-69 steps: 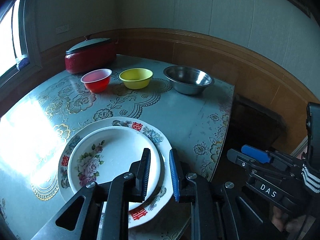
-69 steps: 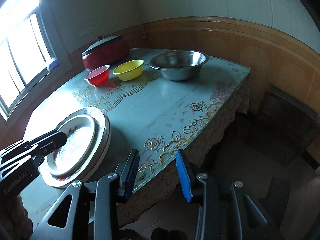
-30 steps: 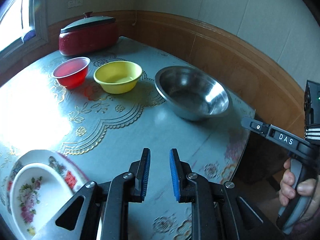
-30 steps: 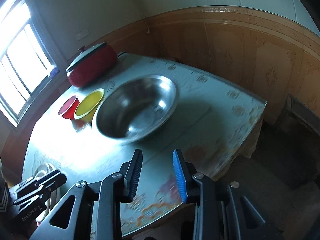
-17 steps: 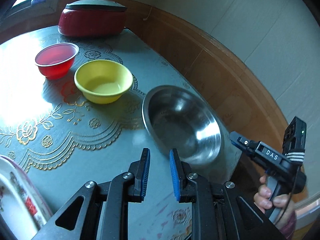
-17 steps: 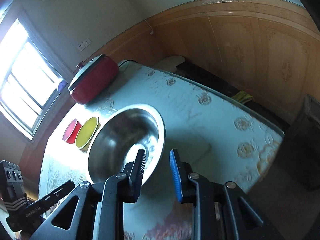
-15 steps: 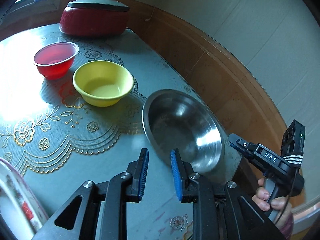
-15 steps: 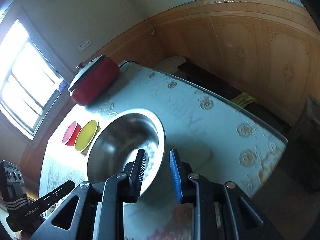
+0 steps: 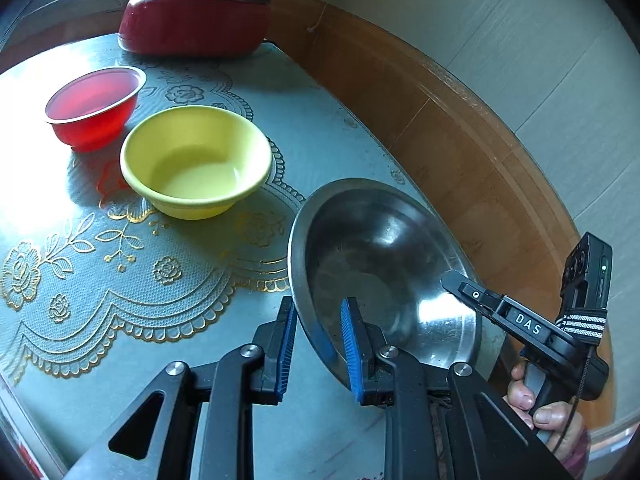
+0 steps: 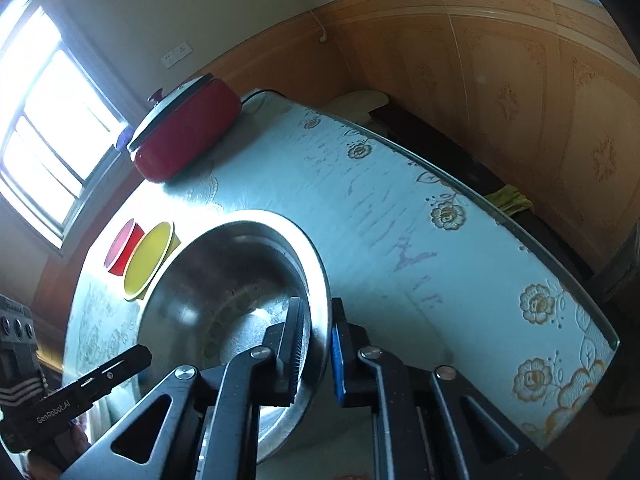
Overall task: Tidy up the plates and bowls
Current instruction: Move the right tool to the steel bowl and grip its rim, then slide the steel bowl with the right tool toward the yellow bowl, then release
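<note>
Both grippers straddle the steel bowl (image 9: 384, 264) rim on the table (image 9: 120, 280): right gripper (image 10: 316, 344) clamped on it, left gripper (image 9: 318, 340) apparently not yet pinching; next, level two-handed lift.

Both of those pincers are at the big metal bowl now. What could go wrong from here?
1. The right gripper pinches only the thin, shiny rim of the steel bowl, so it might slip.
2. The left gripper is closing around another part of the rim, pads apparently not pressing yet; lifting now could tip the bowl.
3. The yellow bowl sits close by and could get knocked.
</note>
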